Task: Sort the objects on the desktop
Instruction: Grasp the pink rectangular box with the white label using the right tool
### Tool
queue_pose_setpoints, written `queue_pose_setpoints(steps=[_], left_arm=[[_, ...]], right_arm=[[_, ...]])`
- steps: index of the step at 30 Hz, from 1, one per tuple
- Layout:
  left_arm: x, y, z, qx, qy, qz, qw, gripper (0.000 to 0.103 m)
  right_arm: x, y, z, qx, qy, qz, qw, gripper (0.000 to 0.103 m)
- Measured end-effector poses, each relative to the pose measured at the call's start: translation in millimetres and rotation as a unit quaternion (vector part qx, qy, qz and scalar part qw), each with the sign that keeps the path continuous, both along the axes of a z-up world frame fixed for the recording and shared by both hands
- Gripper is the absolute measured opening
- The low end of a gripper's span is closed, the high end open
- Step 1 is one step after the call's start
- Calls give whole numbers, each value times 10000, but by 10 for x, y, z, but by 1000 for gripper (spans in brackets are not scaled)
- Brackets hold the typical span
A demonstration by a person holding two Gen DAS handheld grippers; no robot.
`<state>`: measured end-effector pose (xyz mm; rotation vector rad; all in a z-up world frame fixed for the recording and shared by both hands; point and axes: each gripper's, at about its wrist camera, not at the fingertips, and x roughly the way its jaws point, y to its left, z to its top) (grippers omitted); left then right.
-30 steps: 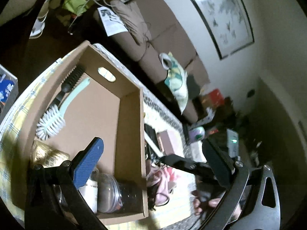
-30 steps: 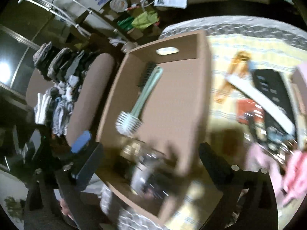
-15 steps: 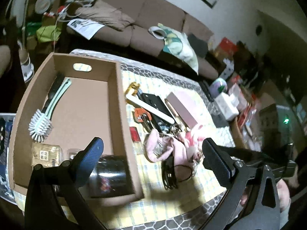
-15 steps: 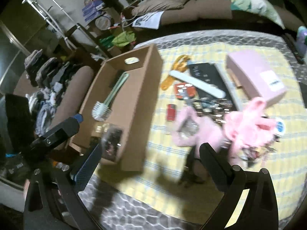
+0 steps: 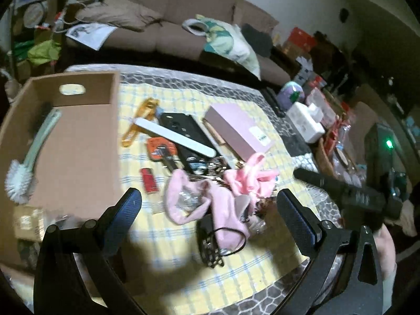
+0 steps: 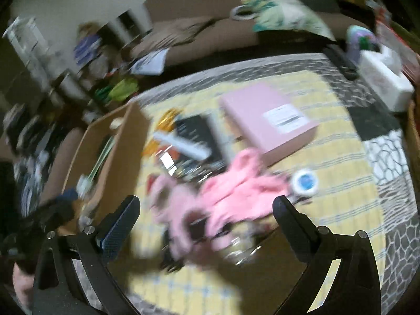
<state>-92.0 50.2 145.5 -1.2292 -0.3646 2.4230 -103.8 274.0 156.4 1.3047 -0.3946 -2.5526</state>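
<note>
A cardboard box (image 5: 78,141) stands at the table's left and holds a white dish brush (image 5: 23,168). Loose items lie on the yellow checked cloth: pink fabric (image 5: 210,197), a pink box (image 5: 239,131), a black flat case (image 5: 183,131), a white strip (image 5: 173,136), an orange clip (image 5: 141,120), a red lighter (image 5: 149,181), black hair ties (image 5: 212,246). My left gripper (image 5: 210,210) is open and empty above the pink fabric. My right gripper (image 6: 207,212) is open and empty over the same pile (image 6: 223,191); it also shows in the left wrist view (image 5: 341,189).
A brown sofa (image 5: 183,21) with a patterned bag (image 5: 228,39) runs behind the table. White packages (image 5: 304,123) and clutter crowd the right side. A small round blue-and-white object (image 6: 304,181) lies right of the pink fabric. The right wrist view is blurred.
Both grippers have swung from over the cardboard box rightward to the pile of loose items. Both stay open and empty.
</note>
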Motion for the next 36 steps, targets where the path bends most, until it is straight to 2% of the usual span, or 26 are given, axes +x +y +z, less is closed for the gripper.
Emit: queue_pose_setpoints(steps=[3,6,8,10,15,19,24,27,28,29,31,32,33,34,35,36], left_arm=[[-176,171,-148,73,-196,-208,9996,103],[-340,353,-310,288,-398,-381,9981,103],[-481,506,-407,343,-543,-468,9968,103],[-648,696,-483,372,-632,-596,9955,103],[-1148,1064,-687,804,-972,-767,9890,103],[-1541,1358,-912,710,-1357,-823,9848,103],[-1807,1617,-1117,829,-1678,-1041,9768,103],[-1862,1729,-1258,917,-1920,-1154,9703,103],[-1850,1769,-1291,953,-1960,-1228,9682,103],[-1832,1796,-1310,987,-2003,-1262,9665,102],[-1790,1806,-1314,981,-1978,-1231,9675,102],[-1770,1801,-1294,1126,-1942,-1301,9658,102],[-1741,1798,-1256,1266,-1868,-1355,9647,102],[-1691,1804,-1187,1265,-1777,-1395,9659,102],[-1647,1805,-1113,1183,-1664,-1400,9689,102],[-1596,1814,-1028,1130,-1553,-1474,9703,102]], right_arm=[[-175,447,-146,-536,-22,-563,9970,103],[-363,900,-387,-1411,-160,-1062,9842,103],[-491,1080,-499,-1533,-146,-1222,9805,103],[-609,1186,-564,-1391,-76,-1286,9819,103],[-941,1372,-772,-1625,-43,-1232,9790,103],[-1253,1472,-933,-1727,-7,-1125,9785,103],[-1560,1441,-979,-1358,143,-633,9886,103],[-1649,1331,-1102,-1588,-194,-182,9869,100],[-1660,1284,-1168,-1753,-392,-46,9837,93],[-1654,1243,-1216,-1856,-546,7,9811,91],[-1609,1209,-1221,-1940,-633,-2,9790,90],[-1572,1204,-1200,-2113,-658,32,9752,89],[-1547,1204,-1185,-2316,-693,84,9703,85],[-1485,1177,-1128,-2659,-715,194,9611,78],[-1448,1145,-1063,-2779,-709,279,9576,76],[-1405,1124,-967,-2627,-625,276,9625,75]])
